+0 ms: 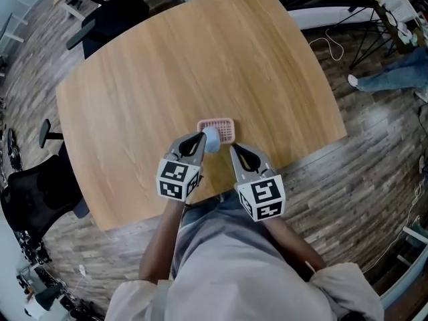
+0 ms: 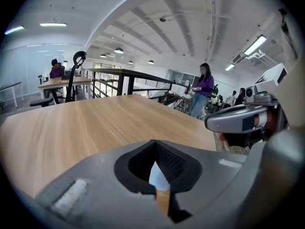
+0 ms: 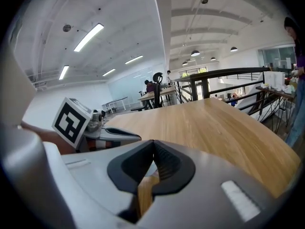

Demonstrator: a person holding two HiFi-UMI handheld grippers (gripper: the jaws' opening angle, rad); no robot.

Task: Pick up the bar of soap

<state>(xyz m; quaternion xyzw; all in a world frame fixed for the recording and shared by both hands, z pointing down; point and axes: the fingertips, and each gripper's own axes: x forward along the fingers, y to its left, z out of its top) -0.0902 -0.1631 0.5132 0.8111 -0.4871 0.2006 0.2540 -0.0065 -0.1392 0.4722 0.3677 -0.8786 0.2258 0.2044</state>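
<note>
Both clenched empty: left gripper (image 1: 201,139) tip beside the blue soap (image 1: 211,140) at the pink dish (image 1: 226,128), right gripper (image 1: 235,150) near

grey left tongs (image 1: 201,138) and right tongs (image 1: 235,148), black-lined; black-and-white marker cubes (image 1: 179,179); pale sleeves (image 1: 136,299)

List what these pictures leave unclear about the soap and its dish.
- Soap: in the head view, the left tool covers its side; contact unclear.
- Soap, left gripper view: only a pale sliver shows under the closed jaws.
- Pink dish: in the head view, the near rim is hidden behind the soap.
</note>
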